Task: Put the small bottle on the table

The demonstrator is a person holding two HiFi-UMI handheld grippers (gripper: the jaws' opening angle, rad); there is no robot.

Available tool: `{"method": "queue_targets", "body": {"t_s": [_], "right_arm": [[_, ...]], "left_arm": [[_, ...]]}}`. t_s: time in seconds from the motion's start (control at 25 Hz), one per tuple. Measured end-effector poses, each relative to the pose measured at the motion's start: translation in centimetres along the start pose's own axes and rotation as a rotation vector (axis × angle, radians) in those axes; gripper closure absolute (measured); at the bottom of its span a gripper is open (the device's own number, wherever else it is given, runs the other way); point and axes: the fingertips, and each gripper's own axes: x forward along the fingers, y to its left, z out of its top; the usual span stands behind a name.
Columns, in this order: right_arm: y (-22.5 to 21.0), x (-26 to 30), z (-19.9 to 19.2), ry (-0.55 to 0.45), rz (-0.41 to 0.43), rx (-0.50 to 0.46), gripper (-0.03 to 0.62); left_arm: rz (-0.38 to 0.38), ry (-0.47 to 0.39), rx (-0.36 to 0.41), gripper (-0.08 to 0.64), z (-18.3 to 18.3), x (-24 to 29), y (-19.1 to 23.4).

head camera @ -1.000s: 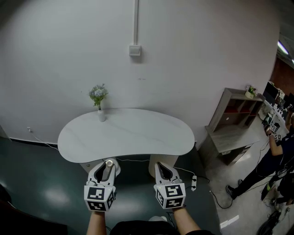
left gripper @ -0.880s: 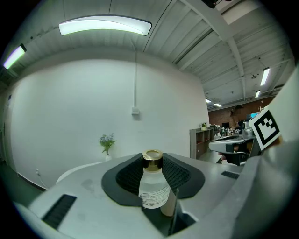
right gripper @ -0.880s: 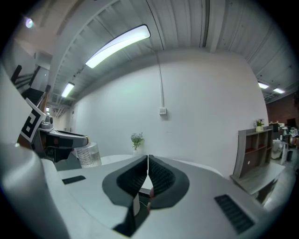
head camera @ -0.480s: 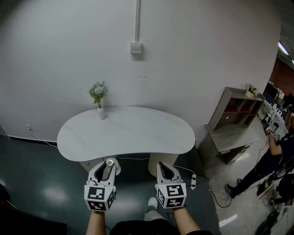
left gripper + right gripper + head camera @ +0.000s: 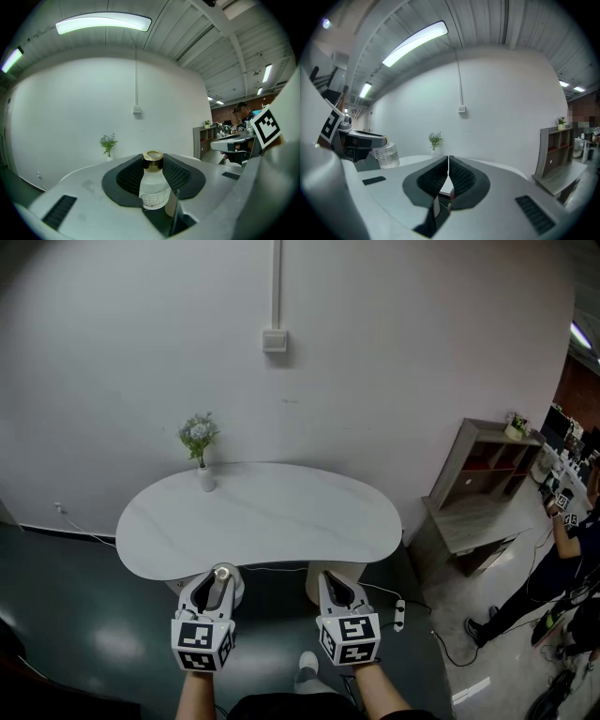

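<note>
A small clear bottle (image 5: 153, 186) with a gold cap stands upright between the black pads of my left gripper (image 5: 153, 174), which is shut on it. In the head view the left gripper (image 5: 221, 583) hangs just before the near edge of the white oval table (image 5: 272, 517), the bottle's cap (image 5: 223, 572) showing at its tip. My right gripper (image 5: 335, 589) is level with it to the right, before the table edge. Its jaws meet with nothing between them in the right gripper view (image 5: 448, 174), where the bottle (image 5: 387, 156) shows at the left.
A little white vase of flowers (image 5: 201, 454) stands at the table's far left edge. A grey shelf unit (image 5: 476, 493) is to the right, with a person (image 5: 562, 559) beyond it. A power strip and cables (image 5: 398, 612) lie on the dark floor under the table.
Both grippers have drifted slightly towards the table; the table's near edge now sits closer to their tips. The left gripper's hold on the bottle is unchanged.
</note>
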Motion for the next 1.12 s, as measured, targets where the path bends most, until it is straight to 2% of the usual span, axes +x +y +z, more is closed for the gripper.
{"method": "queue_targets", "body": {"t_s": [0.76,1.12], "right_arm": [[-3.2,6.6,-0.1,0.022,0.012,0.03,0.525],[-4.0,11.1,0.3,0.019,0.045,0.026,0.525]], "left_arm": [[0.017,0.034,-0.009,0.434,-0.3,6.7,1.8],[0.031,0.047,-0.012,0.434,0.0,10.8,3.5]]}}
